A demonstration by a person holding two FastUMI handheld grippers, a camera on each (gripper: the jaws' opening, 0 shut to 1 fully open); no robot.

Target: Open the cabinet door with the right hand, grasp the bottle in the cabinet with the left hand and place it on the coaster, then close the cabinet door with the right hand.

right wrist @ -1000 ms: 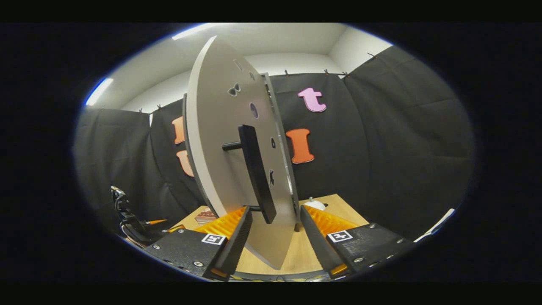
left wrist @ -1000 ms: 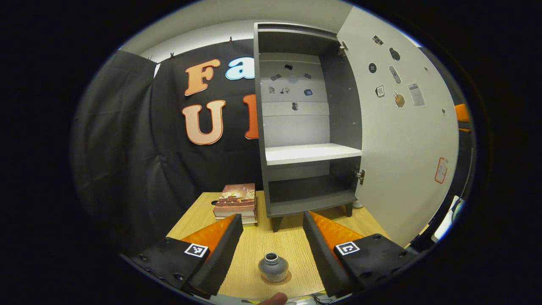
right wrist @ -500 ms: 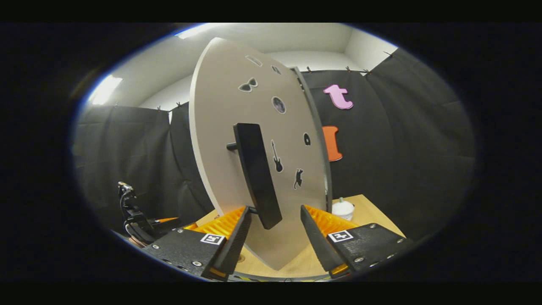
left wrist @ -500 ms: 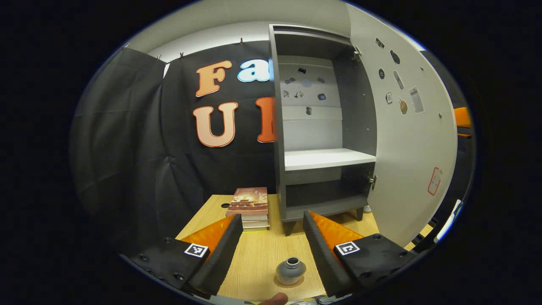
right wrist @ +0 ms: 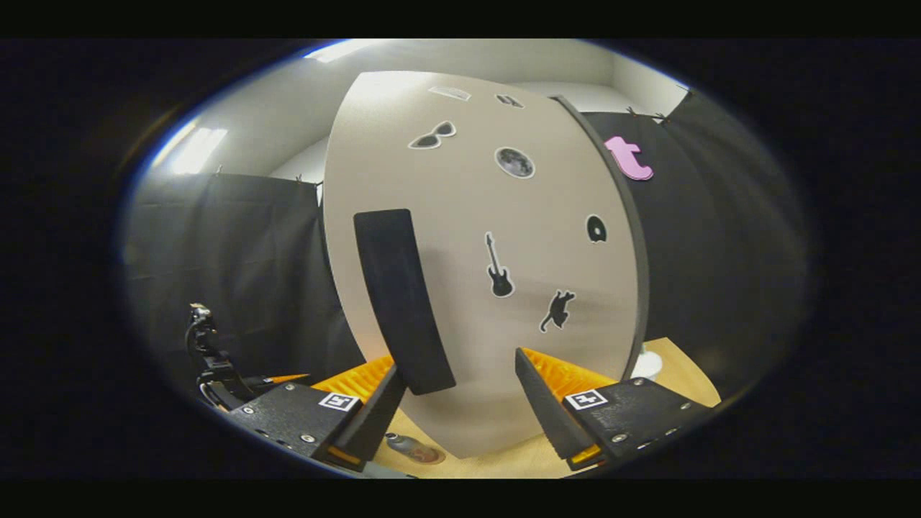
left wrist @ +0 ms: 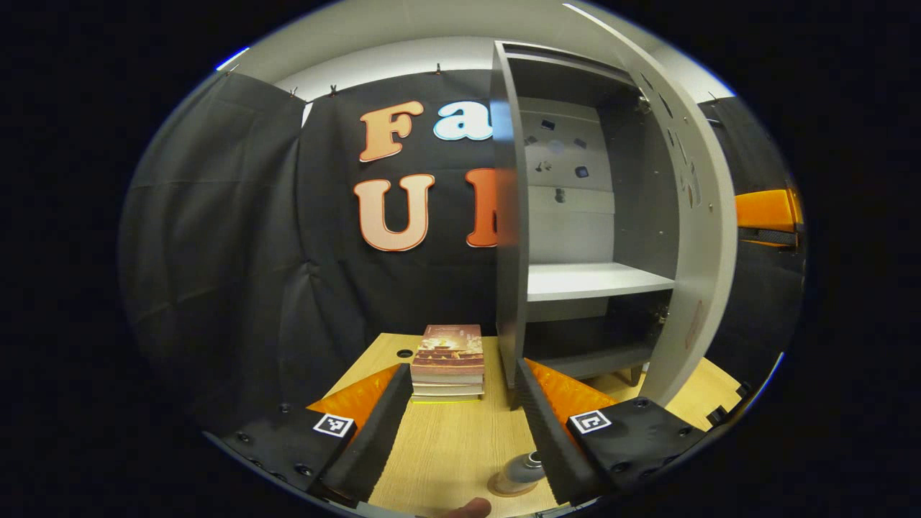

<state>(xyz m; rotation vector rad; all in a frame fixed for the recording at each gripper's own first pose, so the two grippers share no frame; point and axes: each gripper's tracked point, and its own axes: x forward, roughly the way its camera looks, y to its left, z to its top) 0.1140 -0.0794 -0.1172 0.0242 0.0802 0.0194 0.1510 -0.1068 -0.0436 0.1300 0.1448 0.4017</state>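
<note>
One small grey bottle (left wrist: pixel 524 471) stands on one round brown coaster (left wrist: pixel 504 489), bottom centre of left gripper view, beside the wide-open, empty left gripper (left wrist: pixel 464 385). One book stack (left wrist: pixel 449 361), one grey cabinet (left wrist: pixel 509 216). Right gripper view: pale door (right wrist: pixel 504 237), one black handle (right wrist: pixel 399 295); right gripper (right wrist: pixel 455 370) wide open, holding nothing.

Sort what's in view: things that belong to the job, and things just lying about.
Job:
cabinet door
door handle
cabinet
bottle on coaster
right gripper
left gripper

Lying about:
stack of books
white object behind the door
</note>
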